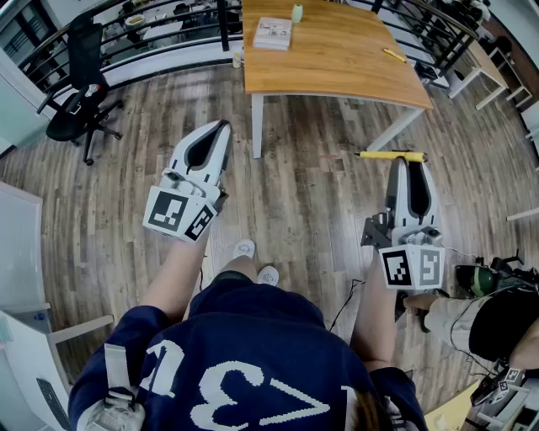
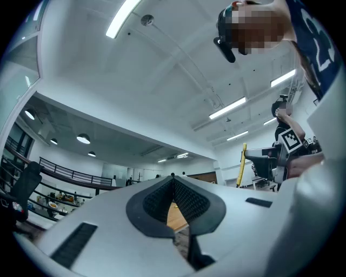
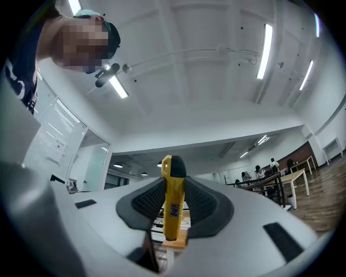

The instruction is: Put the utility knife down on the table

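The yellow utility knife (image 1: 392, 156) lies crosswise at the tip of my right gripper (image 1: 406, 162), which is shut on it, out over the wood floor short of the table. In the right gripper view the knife (image 3: 172, 216) stands upright between the black pads, its dark-capped end above the right gripper (image 3: 174, 184). The wooden table (image 1: 337, 50) lies ahead, past both grippers. My left gripper (image 1: 221, 128) is held up at the left, shut, with nothing in it. In the left gripper view the left gripper (image 2: 173, 181) has its pads meeting at the tip, and the knife (image 2: 242, 165) shows far right.
On the table lie a white book (image 1: 273, 34), a small green bottle (image 1: 297, 13) and a yellow item (image 1: 394, 55). A black office chair (image 1: 84, 84) stands at the left by a railing. Another person (image 1: 497, 320) is at the lower right. A white table (image 1: 484, 63) stands right.
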`<state>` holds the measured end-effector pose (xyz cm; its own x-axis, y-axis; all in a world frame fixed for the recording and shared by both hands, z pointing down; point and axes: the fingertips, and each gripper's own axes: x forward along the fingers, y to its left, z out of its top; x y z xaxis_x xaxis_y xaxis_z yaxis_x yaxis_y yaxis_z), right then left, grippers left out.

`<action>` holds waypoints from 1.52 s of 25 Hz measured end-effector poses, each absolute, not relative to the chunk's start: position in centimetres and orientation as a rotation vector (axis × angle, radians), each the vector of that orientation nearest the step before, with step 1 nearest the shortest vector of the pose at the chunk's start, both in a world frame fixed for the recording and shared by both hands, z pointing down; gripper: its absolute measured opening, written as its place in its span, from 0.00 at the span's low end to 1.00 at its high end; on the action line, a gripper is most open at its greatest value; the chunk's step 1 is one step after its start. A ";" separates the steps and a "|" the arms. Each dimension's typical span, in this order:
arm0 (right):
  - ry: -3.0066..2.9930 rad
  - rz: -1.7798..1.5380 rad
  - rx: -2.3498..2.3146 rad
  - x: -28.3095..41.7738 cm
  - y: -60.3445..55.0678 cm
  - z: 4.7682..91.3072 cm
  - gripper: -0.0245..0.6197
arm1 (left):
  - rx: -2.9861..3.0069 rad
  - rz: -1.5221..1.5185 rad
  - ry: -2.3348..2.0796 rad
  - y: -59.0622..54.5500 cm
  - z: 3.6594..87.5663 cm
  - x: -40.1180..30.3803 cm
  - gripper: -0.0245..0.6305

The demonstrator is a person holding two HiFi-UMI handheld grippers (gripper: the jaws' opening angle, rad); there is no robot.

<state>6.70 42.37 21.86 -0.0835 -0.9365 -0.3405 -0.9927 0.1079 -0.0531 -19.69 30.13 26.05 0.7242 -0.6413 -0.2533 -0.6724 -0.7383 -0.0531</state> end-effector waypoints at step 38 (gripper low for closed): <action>2.018 0.310 -1.931 7.9 15.3 18.9 0.22 | -2.842 0.403 0.894 0.0 23.7 -15.3 0.06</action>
<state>7.92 15.30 18.89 -0.0267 -0.9241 -0.3812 -0.9959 0.0576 -0.0699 -15.28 -0.05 23.66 0.7882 -0.5415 -0.2924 -0.5777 -0.8148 -0.0486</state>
